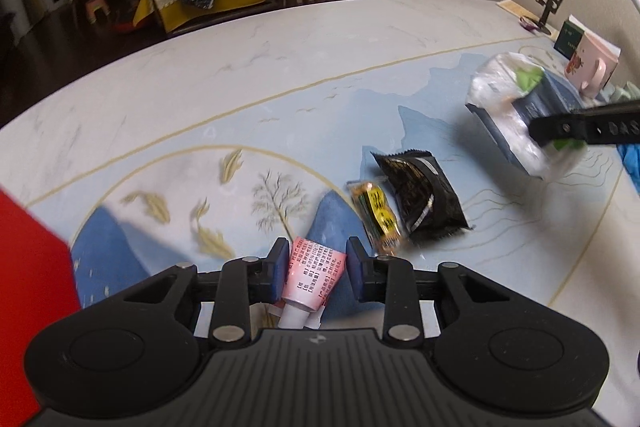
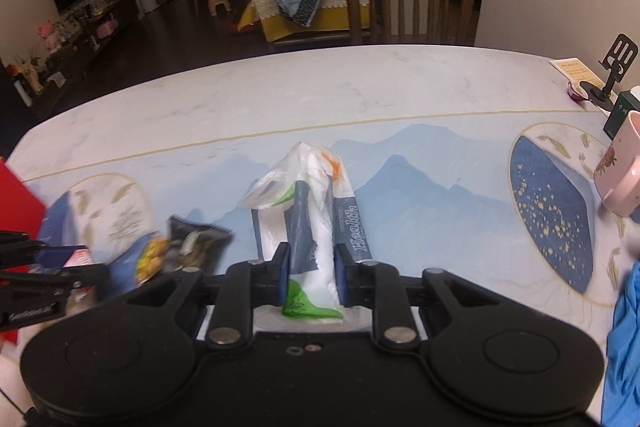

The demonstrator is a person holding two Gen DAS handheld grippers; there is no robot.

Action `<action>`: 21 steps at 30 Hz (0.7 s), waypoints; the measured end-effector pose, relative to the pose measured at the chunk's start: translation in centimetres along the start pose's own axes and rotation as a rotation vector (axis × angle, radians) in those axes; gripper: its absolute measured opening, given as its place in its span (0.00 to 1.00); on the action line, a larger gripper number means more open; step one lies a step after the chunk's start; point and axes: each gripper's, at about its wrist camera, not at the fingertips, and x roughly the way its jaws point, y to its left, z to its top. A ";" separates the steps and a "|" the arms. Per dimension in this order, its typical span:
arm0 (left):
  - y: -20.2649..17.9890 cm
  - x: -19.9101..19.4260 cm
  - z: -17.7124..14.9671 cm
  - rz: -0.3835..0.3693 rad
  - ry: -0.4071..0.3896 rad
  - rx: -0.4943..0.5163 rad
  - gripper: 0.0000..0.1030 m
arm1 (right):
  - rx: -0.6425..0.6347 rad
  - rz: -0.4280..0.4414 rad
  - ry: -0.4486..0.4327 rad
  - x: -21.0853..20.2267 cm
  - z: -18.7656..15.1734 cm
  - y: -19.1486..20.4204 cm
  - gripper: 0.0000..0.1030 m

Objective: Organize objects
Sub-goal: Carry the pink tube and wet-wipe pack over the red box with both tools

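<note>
My worktop (image 2: 280, 95), printed with blue mountains, carries everything here. At its right edge sit a pink mug (image 2: 618, 173), a green box (image 1: 570, 37) and a black phone stand (image 2: 616, 67); a red box (image 1: 28, 291) stands at the left edge. My right tool (image 2: 310, 273) is clamped on a tissue pack (image 2: 316, 219) in crinkled clear plastic, held near the middle of the worktop. A black snack packet (image 1: 422, 201) lies flat toward the near edge, with a smaller yellow snack packet (image 1: 376, 217) touching its left side. Just beside them, my left tool (image 1: 316, 273) pinches a small pink-and-white tube (image 1: 312, 277).
</note>
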 end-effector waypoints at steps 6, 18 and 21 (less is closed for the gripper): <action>-0.1 -2.9 -1.4 -0.034 -0.015 -0.051 0.29 | 0.005 0.016 -0.005 -3.0 -1.8 1.5 0.21; 1.0 -9.6 -3.5 -0.086 -0.075 -0.144 0.29 | -0.004 0.065 -0.010 -7.9 -3.5 5.3 0.21; 1.6 -11.2 -4.1 -0.092 -0.093 -0.144 0.29 | -0.038 0.084 -0.014 -9.0 -3.7 7.0 0.21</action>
